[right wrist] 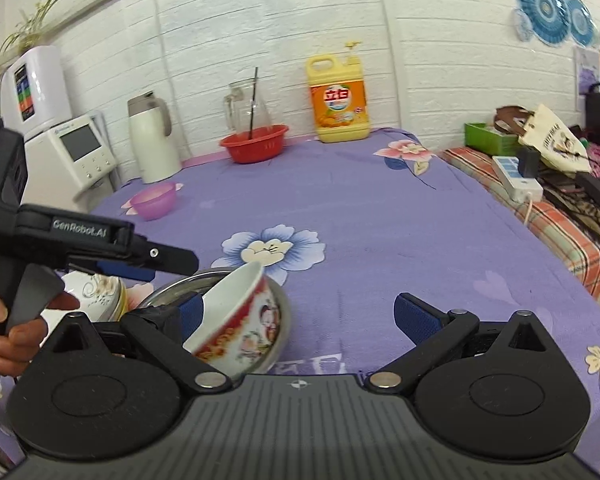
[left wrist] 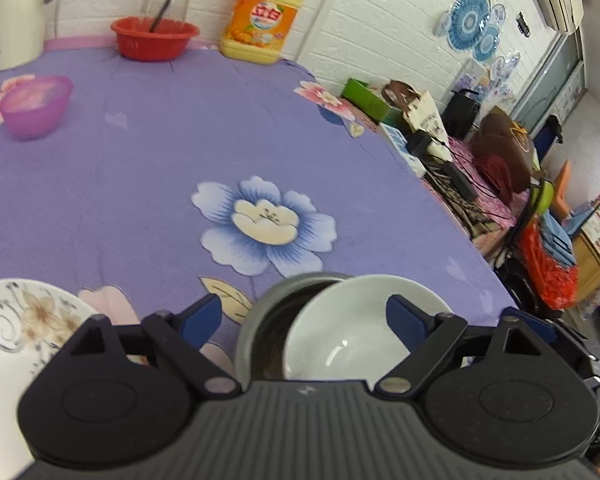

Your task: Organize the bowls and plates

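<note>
White bowl (left wrist: 340,332) with red patterned outside sits tilted inside the steel bowl (left wrist: 260,320), lower centre of the left wrist view; right wrist view shows the same pair lower left, white rim leaning on the steel rim. Left gripper (left wrist: 304,320) has its fingers spread wide, straddling the pair, nothing clamped. Right gripper (right wrist: 296,320) is equally wide; its left pad looks close to or against the tilted bowl's inner wall, contact not certain, no grip either way. My read: nesting step, bowl dropped in but not seated. Next move probably calls for nudging or re-gripping the white rim to level it, slowly, since it could slide on the steel. Floral plate (left wrist: 16,320) lies just beside the steel bowl, lower left in the left view, so little room on that side. Purple bowl (right wrist: 154,200) sits well apart, mid-left in the right view; red basin (right wrist: 254,142), detergent jug (right wrist: 338,100) and white kettle (right wrist: 154,140) line the far wall. Purple tablecloth (right wrist: 380,208) is open through centre and right; table edge runs down the right side of both views, near the bowls in the left one.
</note>
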### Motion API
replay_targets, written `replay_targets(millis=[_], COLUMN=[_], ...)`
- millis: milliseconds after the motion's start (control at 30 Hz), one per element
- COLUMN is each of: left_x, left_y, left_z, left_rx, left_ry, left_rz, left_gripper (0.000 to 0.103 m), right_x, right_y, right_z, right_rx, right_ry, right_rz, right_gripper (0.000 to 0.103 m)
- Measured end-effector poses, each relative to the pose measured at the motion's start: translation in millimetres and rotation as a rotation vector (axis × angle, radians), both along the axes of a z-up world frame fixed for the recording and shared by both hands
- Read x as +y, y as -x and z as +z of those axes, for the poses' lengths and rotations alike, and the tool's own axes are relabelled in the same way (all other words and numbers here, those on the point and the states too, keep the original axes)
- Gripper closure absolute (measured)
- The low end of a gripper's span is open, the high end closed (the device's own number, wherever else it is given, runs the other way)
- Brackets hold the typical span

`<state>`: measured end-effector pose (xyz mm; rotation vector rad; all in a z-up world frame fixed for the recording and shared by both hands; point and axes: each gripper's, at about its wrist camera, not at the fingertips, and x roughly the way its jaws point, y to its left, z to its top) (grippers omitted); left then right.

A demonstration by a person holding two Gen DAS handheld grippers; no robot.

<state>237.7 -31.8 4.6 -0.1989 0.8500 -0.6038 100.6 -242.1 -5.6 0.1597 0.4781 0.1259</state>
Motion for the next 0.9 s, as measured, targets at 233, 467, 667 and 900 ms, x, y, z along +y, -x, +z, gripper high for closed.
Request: replay_targets(millis=[233, 467, 667, 900], left_x=[-2.9, 2.0, 3.7, 1.1], left_y=[1.0, 7.8, 7.5, 3.0], left_z=[2.9, 19.8, 16.2, -0.5], left_rx=[0.04, 0.026, 0.036, 0.128], left_ry=[0.019, 0.068, 0.072, 0.096], left_rz=[-0.009, -0.05, -0.049, -0.075], left_gripper=[0.013, 0.013, 0.013, 0.013], right_x=[-1.9, 3.5, 16.1, 30.0], right_y=[-0.9, 0.0, -2.8, 4.0], right_z=[-8.1, -4.3, -4.4, 2.3], right_rx=[-0.003, -0.006, 0.008, -0.018], right_ry=[-0.103, -0.108, -0.066, -0.01], right_rz=[0.047, 0.108, 0.142, 0.17], right_gripper=[0.0, 0.0, 0.0, 0.0])
